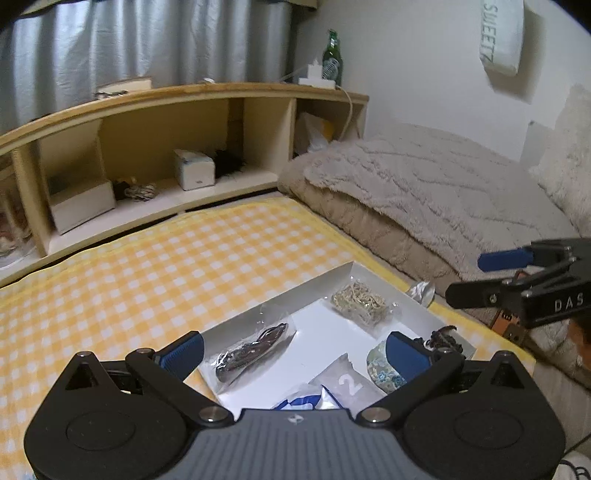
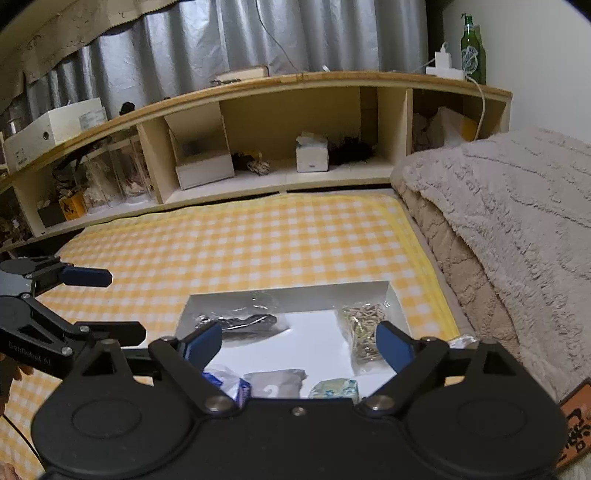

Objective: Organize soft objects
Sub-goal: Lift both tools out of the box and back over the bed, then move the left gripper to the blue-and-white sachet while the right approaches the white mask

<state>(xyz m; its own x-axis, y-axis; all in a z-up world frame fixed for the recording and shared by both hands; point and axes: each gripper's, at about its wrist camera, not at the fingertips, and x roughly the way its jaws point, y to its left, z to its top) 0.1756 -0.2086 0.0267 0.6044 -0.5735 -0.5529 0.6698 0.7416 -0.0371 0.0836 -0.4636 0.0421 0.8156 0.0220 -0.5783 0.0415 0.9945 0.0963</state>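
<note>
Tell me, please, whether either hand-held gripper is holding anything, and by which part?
Nothing is held. The left hand-held gripper and right hand-held gripper both stand open above the white box.

Yellow-and-white checked cloth, white box, green bottle.

Bed covered with a yellow-and-white checked sheet, a thick folded beige fleece blanket piled along its right side against a plain white wall. At the head sits a low light-wood open shelf unit with divided cubbies, and behind it hang pleated silver-grey curtains; on the shelf top stand a green glass bottle beside a white power strip with charger, and a white tissue box sits in a middle cubby. Light is dim and flat, probably indoor lamp, source not visible.
</note>
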